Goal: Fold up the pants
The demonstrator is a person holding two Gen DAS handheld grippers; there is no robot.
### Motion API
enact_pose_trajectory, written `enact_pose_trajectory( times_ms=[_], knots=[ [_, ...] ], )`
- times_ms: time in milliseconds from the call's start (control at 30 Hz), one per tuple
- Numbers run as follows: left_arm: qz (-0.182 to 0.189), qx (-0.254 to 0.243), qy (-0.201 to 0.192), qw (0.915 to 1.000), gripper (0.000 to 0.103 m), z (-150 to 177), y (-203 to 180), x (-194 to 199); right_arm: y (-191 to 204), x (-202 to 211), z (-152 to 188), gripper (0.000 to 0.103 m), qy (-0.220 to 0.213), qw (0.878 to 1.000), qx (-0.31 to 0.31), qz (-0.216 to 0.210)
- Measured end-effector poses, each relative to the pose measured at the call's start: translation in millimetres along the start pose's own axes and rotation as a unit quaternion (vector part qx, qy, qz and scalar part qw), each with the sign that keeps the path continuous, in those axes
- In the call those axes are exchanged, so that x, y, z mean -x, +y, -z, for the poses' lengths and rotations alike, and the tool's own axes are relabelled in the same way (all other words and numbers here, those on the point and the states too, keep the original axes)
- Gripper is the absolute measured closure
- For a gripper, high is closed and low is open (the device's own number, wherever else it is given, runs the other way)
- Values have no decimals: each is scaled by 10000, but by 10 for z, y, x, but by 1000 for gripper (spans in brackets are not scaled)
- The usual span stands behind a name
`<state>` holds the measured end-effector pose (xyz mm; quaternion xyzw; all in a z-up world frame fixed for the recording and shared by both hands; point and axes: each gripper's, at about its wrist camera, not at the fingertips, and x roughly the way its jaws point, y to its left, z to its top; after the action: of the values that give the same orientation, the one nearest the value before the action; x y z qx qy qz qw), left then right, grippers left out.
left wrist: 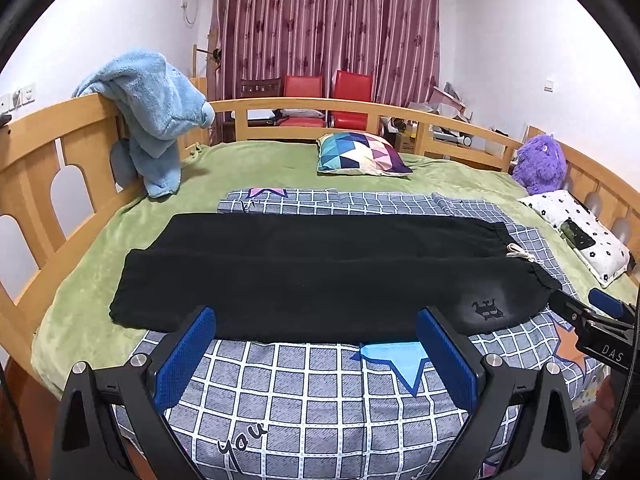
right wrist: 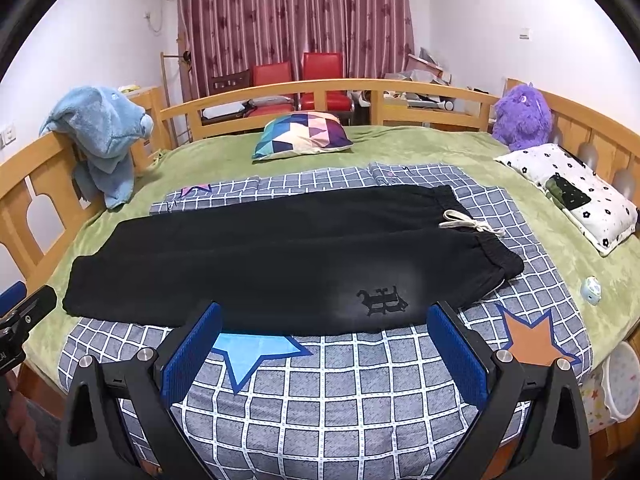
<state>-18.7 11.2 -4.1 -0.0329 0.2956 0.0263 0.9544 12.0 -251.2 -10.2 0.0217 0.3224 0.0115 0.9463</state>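
Black pants [left wrist: 320, 272] lie flat on a grey checked quilt [left wrist: 312, 400], legs side by side, cuffs to the left, waistband with a white drawstring [left wrist: 520, 256] to the right. They also show in the right wrist view [right wrist: 280, 256], with a dark logo [right wrist: 382, 300] near the front edge. My left gripper [left wrist: 316, 316] is open and empty, just in front of the pants' near edge. My right gripper [right wrist: 324, 312] is open and empty, near the logo end; it shows at the right edge of the left wrist view [left wrist: 592, 312].
The quilt lies on a green blanket [left wrist: 256, 164] on a wooden-railed bed [left wrist: 352, 106]. A patchwork cushion [left wrist: 360, 154], a purple plush toy [left wrist: 540, 164], a white dotted pillow [left wrist: 580, 232] and a blue towel [left wrist: 148, 116] on the rail surround it. A small round gadget [right wrist: 591, 290] lies at right.
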Motion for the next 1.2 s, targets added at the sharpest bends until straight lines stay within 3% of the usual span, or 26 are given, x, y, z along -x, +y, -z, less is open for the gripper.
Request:
enact_pose_trajectory(
  times_ms=[667,800,933,1033,1100,1200],
  knots=[
    [210,-48,-195,9996,1,30,-36,55,81,-20,41,2,-214,9997,119,28],
    [153,-84,-368,9992,1,33,-12,35,132,3,76,3,-308,9983,388,-302],
    [100,-56,-50,9999,1,63,54,-113,121,10,135,3,-461,9963,586,-434],
    [66,-21,159,9998,1,95,124,-226,24,-128,179,3,-185,9972,424,-586],
    [-134,-154,258,9995,1,122,139,-309,-67,-261,223,4,85,9986,239,-472],
    [-204,-335,444,9982,1,179,193,-445,-187,-306,282,4,108,9994,58,-336]
  ],
)
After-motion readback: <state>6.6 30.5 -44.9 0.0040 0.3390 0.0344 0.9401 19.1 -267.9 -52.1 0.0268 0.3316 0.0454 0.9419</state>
